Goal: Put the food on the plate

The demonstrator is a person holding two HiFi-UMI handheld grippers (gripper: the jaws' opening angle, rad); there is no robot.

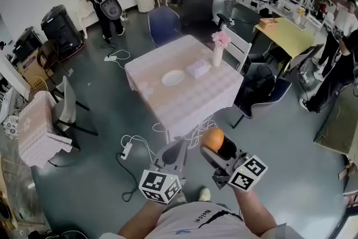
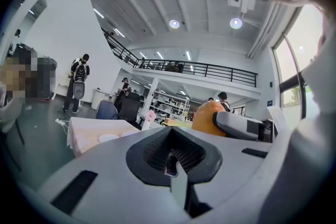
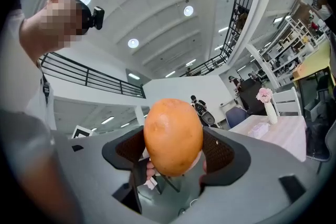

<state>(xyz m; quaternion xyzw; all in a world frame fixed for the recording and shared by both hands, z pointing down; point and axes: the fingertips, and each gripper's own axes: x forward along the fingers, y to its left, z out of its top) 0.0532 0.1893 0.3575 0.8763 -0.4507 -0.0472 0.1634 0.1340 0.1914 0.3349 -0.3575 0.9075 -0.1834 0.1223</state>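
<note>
Food: an orange fruit point(image 3: 173, 134), egg-shaped and smooth-skinned; the exact kind could not be determined.
Right tool point(image 1: 218, 151): closed onto the orange fruit. Its dark pads are seen pressed against the two flanks in the right gripper view, and the jaws are held wide by the fruit's girth.
Long axis: set upright in the right gripper view, crosswise to the pinch line. The upper part is left proud of the pads.
Left tool point(image 1: 174, 154): jaws brought together with nothing between them. It is held beside the right tool and apart from it.
Plate point(image 1: 172, 78): white and empty, laid flat near the middle of the desk point(image 1: 190, 101).
Neighbours: a tissue box point(image 1: 198, 69) is noted near the plate on its right, and a vase point(image 1: 217, 53) of pink flowers toward the far right edge. Neither is touching the plate.
Key relation: the plate is found ahead of the right tool and somewhat to its left, well apart. Open floor point(image 1: 112, 120) and the near edge of the desk lie between. Both tools are held over the floor, not over the desk.
Nearer tool: little difference is judged, and the load is carried by the right tool only.
Step judged: carry phase; nothing has been set on the plate yet.
Next move, judged: forward and slightly leftward travel is called for, then a low release over the plate's centre.
Risks, judged: a power strip point(image 1: 126, 150) with cables lies on the floor near the path, and a rounded fruit may roll once freed.
</note>
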